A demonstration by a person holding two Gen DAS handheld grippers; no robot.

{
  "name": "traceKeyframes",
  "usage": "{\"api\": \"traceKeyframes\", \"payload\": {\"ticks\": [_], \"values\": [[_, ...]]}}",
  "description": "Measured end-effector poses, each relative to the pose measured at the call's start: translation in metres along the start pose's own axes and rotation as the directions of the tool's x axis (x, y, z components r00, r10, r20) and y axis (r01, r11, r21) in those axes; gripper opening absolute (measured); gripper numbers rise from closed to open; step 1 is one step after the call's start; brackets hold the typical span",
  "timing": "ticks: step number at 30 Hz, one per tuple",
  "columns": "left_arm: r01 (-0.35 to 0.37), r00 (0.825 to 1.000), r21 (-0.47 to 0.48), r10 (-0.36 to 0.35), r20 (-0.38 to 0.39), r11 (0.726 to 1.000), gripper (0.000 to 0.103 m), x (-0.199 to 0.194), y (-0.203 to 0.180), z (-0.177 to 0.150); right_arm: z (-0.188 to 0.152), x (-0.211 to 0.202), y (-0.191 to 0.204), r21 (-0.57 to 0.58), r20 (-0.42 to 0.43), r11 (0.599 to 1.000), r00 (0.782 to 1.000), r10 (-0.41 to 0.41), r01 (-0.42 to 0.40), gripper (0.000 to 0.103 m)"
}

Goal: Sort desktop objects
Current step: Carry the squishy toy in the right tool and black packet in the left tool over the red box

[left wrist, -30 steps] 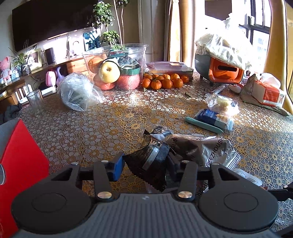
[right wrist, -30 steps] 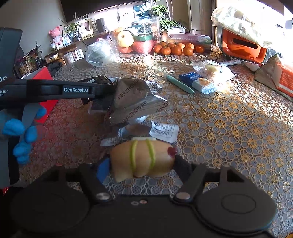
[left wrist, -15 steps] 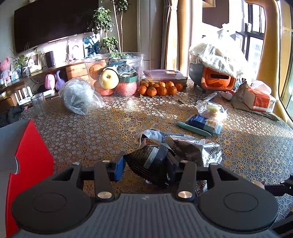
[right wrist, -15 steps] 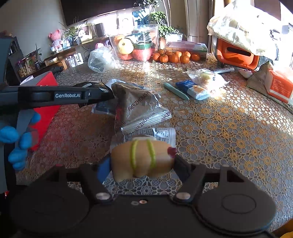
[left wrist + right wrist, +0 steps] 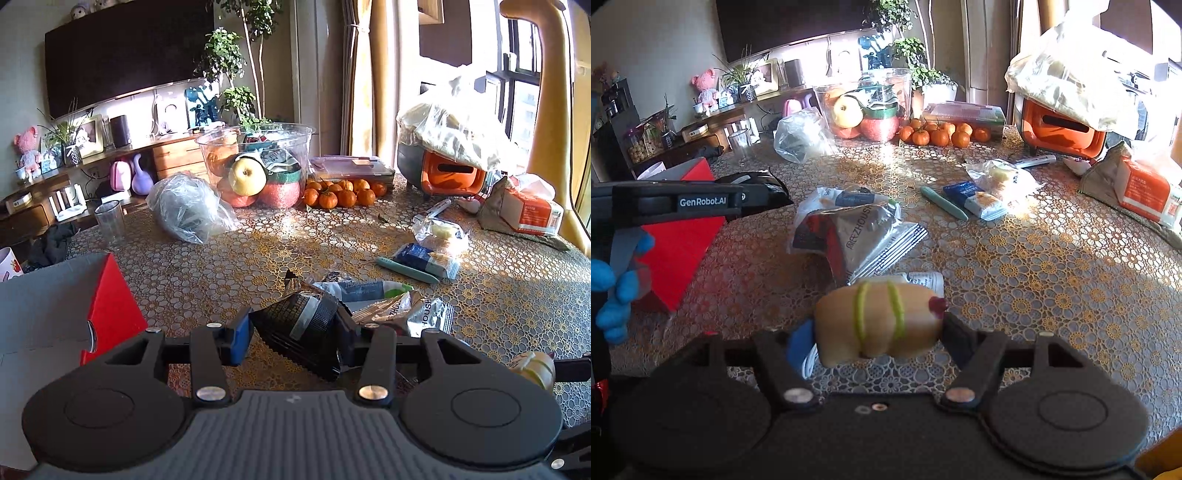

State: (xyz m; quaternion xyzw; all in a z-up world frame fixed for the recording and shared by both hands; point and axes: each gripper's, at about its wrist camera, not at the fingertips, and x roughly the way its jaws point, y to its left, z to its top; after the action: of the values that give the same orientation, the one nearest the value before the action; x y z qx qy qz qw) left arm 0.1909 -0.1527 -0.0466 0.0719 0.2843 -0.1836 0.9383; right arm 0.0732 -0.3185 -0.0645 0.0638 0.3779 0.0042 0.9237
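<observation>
Both grippers have risen off the gold-patterned lace tablecloth [image 5: 498,302]: left gripper [image 5: 295,334] clamps a black crinkled snack packet [image 5: 301,328] just right of the red cardboard box [image 5: 110,306], the nearer hand; right gripper [image 5: 877,334] pinches a tan green-striped plush toy [image 5: 879,321] crosswise.

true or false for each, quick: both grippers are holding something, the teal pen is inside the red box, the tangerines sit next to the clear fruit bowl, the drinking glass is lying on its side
1. Both grippers hold something. True: the left gripper is shut on a black snack packet, the right gripper on a tan plush toy.
2. The teal pen is inside the red box. False: it lies on the table beside a blue snack pack.
3. The tangerines sit next to the clear fruit bowl. True.
4. The drinking glass lies on its side. False: it stands upright.
</observation>
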Motion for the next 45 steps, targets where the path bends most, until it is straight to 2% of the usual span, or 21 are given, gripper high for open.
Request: {"api": "traceKeyframes", "payload": {"ticks": [11,18,28,36,45], "values": [[0.012,1.000,-0.020,-0.012,0.013,1.000,0.045,-0.044,0.010,-0.004,0.010,-0.019,0.021,-0.046,0.048,0.999,0.999,0.026,-0.023,0.071],[-0.041,0.999,-0.060,0.042,0.018,0.997,0.045,-0.076,0.030,-0.006,0.023,-0.032,0.049,-0.112,0.084,0.992,0.994,0.068,-0.058,0.071],[-0.117,0.992,-0.106,0.120,0.027,0.987,0.045,-0.115,0.068,-0.017,0.043,-0.036,0.097,-0.220,0.095,0.968,0.985,0.147,-0.123,0.071],[-0.218,0.971,-0.160,0.230,0.067,0.963,0.045,-0.148,0.104,-0.019,0.065,-0.037,0.140,-0.325,0.087,0.928,0.971,0.222,-0.183,0.071],[-0.321,0.933,-0.239,0.349,0.085,0.917,0.045,-0.174,0.156,-0.027,0.086,-0.023,0.200,-0.416,0.045,0.870,0.950,0.309,-0.264,0.071]]}}
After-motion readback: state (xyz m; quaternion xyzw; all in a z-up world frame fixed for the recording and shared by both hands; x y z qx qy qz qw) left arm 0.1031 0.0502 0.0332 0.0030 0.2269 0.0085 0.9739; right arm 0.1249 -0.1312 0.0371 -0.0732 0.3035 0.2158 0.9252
